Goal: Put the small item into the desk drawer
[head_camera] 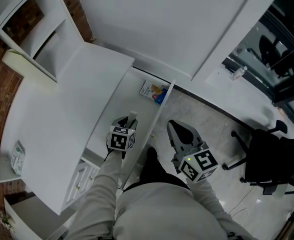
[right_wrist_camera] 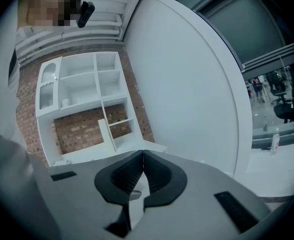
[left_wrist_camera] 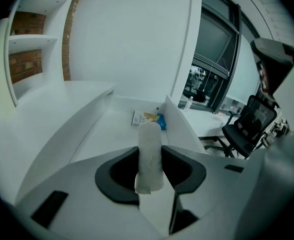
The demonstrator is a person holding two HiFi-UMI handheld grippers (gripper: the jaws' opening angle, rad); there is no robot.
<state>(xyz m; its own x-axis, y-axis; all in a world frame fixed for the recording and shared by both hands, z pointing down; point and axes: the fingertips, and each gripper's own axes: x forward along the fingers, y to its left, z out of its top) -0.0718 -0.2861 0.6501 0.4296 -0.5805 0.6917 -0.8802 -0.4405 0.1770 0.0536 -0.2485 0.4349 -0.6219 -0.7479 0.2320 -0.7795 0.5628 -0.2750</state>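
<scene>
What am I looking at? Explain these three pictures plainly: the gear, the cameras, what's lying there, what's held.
No robot here: a person holds a two-fingered hand tool in each hand. One picture comes from a camera on the person's head, looking down; the other two from cameras riding on the tools. The left gripper holds a small white roll between its fingers, over the open desk drawer. A colourful packet lies at the drawer's far end. The right gripper is shut and empty, beside the drawer.
</scene>
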